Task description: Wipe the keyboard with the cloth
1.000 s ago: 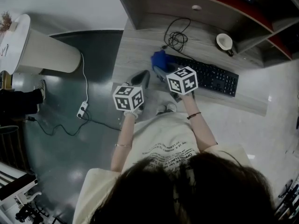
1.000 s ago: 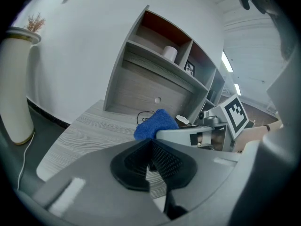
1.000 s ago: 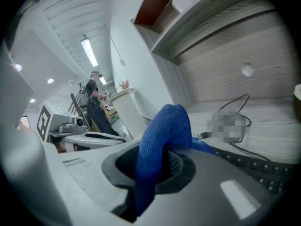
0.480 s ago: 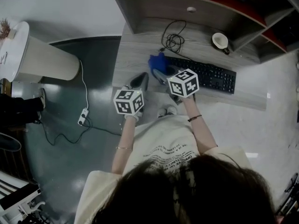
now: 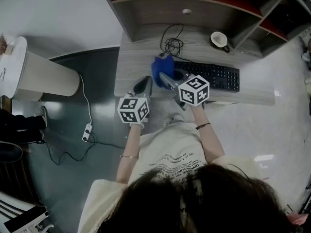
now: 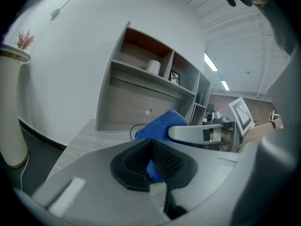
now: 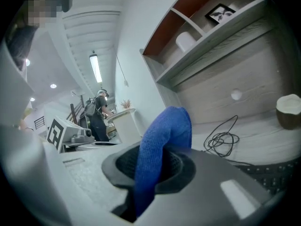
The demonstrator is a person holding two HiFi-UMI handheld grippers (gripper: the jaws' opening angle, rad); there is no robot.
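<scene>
- The right gripper [image 7: 153, 169], arm stretched forward, pinches the blue cloth [image 7: 165, 131] at the keyboard's [image 5: 214, 75] left end.
- The left gripper [image 6: 150, 160] hangs beside it, jaws seemingly closed on nothing.

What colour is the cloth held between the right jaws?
Blue. The cloth shows best in the right gripper view.

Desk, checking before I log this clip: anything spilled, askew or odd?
Nothing stands out. A loose cable lies tangled behind the keyboard, nothing is spilled, and the right gripper pinches the blue cloth.

Coiled cable [image 5: 171, 43], cup [image 5: 219, 39], power strip [image 5: 88, 129]
</scene>
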